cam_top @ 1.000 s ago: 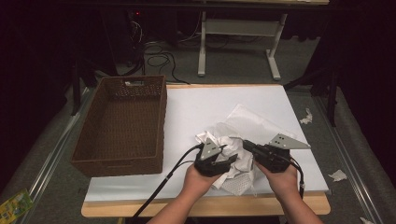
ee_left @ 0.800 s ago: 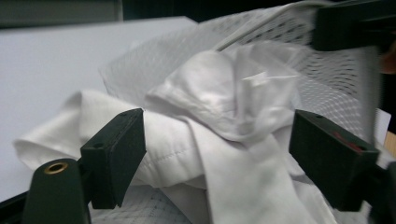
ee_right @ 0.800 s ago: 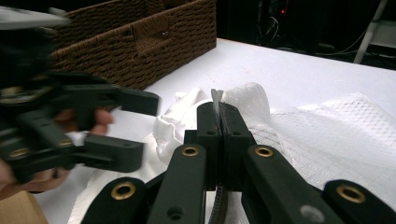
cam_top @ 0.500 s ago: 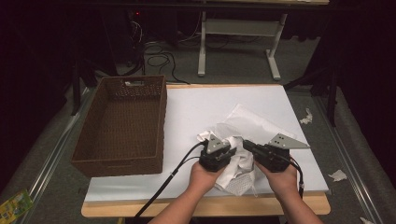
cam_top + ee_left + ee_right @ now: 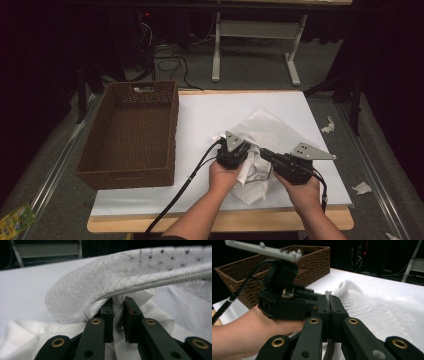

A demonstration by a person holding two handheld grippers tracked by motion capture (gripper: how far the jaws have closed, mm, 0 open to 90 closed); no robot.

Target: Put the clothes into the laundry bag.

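While your left claw point(image 5: 117, 312) has just been closing and now pinches the white mesh bag point(image 5: 272, 132) by its zipper edge, your right claw point(image 5: 329, 302), just beside, clamps the same edge.

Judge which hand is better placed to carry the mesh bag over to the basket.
Left, probably: the left gripper sits nearer the wicker basket and pinches the mesh bag by its zipper edge; the right gripper is farther away.

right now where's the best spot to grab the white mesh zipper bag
Grip the white mesh zipper bag at its zippered edge, coming low from the person's side. That seam is a firm ridge raised off the table, where the left gripper pinches it already.
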